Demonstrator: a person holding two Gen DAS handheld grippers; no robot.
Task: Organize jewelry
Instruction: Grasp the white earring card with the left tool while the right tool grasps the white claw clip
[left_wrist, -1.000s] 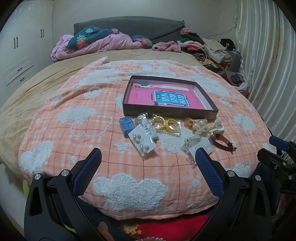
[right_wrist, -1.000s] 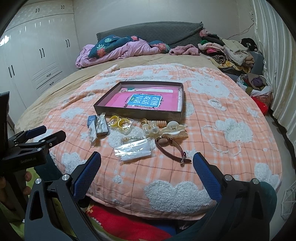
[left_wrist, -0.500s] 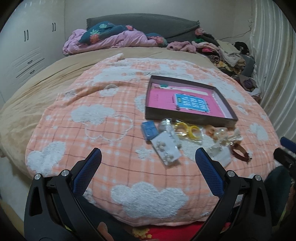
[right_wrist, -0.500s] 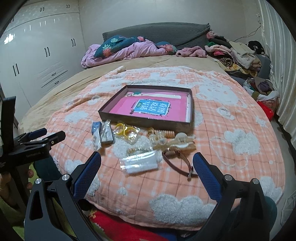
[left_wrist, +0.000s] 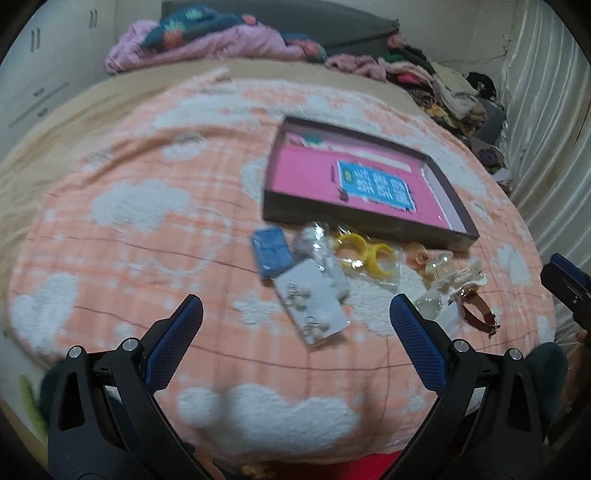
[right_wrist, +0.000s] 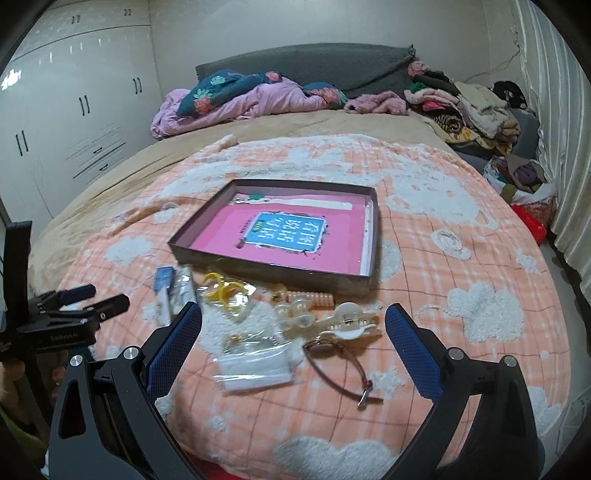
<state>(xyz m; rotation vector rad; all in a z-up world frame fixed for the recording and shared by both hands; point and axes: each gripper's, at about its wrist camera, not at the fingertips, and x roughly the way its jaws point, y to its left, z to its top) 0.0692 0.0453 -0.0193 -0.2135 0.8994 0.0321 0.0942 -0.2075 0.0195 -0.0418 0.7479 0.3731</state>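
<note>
A shallow dark box with a pink floor (left_wrist: 369, 221) (right_wrist: 273, 269) lies on the cloud-patterned orange blanket. In front of it the jewelry lies scattered: a blue card (left_wrist: 271, 251), a white earring card in plastic (left_wrist: 312, 308), yellow rings in a bag (left_wrist: 365, 251) (right_wrist: 221, 291), a cream hair claw (right_wrist: 351, 319), a clear bag (right_wrist: 255, 356) and a brown bracelet (right_wrist: 343, 363) (left_wrist: 476, 314). My left gripper (left_wrist: 295, 325) hovers open above the earring card. My right gripper (right_wrist: 293, 334) hangs open over the clear bag and bracelet. Nothing is held.
The orange blanket (right_wrist: 461, 258) covers a bed with a grey headboard (right_wrist: 303, 66). Rumpled bedding (right_wrist: 240, 99) and piled clothes (right_wrist: 469, 107) lie at the far end. White wardrobes (right_wrist: 55, 129) stand left, a curtain (right_wrist: 554, 129) right. The left gripper shows as a black tool (right_wrist: 70, 314) at the left edge.
Both grippers have come closer to the bed and the jewelry pile now looks larger. The left view has swung leftward and blurred. Jaws stay open; nothing on the blanket moved.
</note>
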